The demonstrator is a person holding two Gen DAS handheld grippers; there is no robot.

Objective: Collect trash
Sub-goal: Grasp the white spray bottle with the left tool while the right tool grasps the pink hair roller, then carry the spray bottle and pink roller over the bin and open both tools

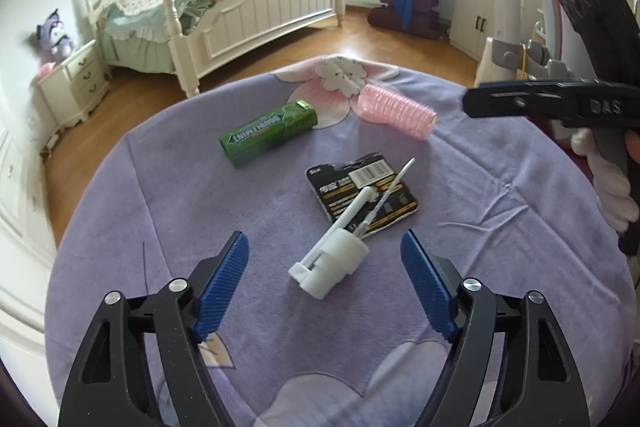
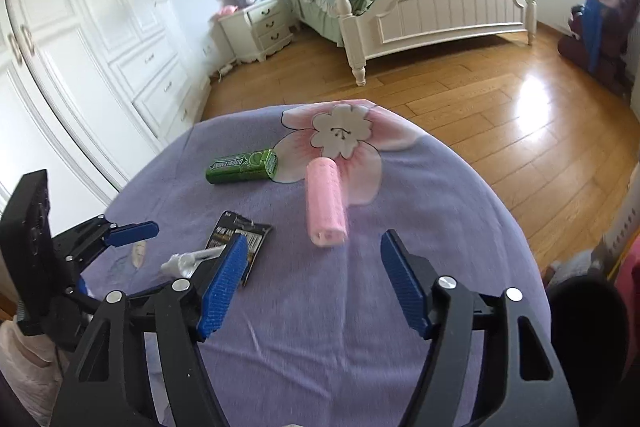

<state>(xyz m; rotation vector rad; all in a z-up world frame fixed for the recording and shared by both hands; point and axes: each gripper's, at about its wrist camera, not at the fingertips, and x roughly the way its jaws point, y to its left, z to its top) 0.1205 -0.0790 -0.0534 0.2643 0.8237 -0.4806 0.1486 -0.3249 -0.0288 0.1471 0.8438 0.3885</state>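
A white plastic pump head [image 1: 332, 263] with a thin tube lies on the purple cloth, between the open fingers of my left gripper [image 1: 325, 279]. It rests partly on a black torn wrapper [image 1: 362, 189]. A green gum pack [image 1: 268, 133] and a pink hair roller [image 1: 396, 111] lie farther back. My right gripper [image 2: 314, 279] is open and empty, above the cloth just short of the pink roller [image 2: 325, 209]. The right wrist view also shows the gum pack [image 2: 243, 166], the wrapper [image 2: 240, 239], the pump head [image 2: 182, 264] and the left gripper [image 2: 120, 239] at the left.
The round table carries a purple cloth [image 1: 200, 227] with a flower print. Behind it lie wood floor [image 2: 480, 99], a white bed [image 1: 240, 15], a nightstand [image 1: 74, 83], a wardrobe [image 2: 80, 47] and white cabinets [image 1: 480, 11]. The right gripper's body [image 1: 560, 103] shows at the right.
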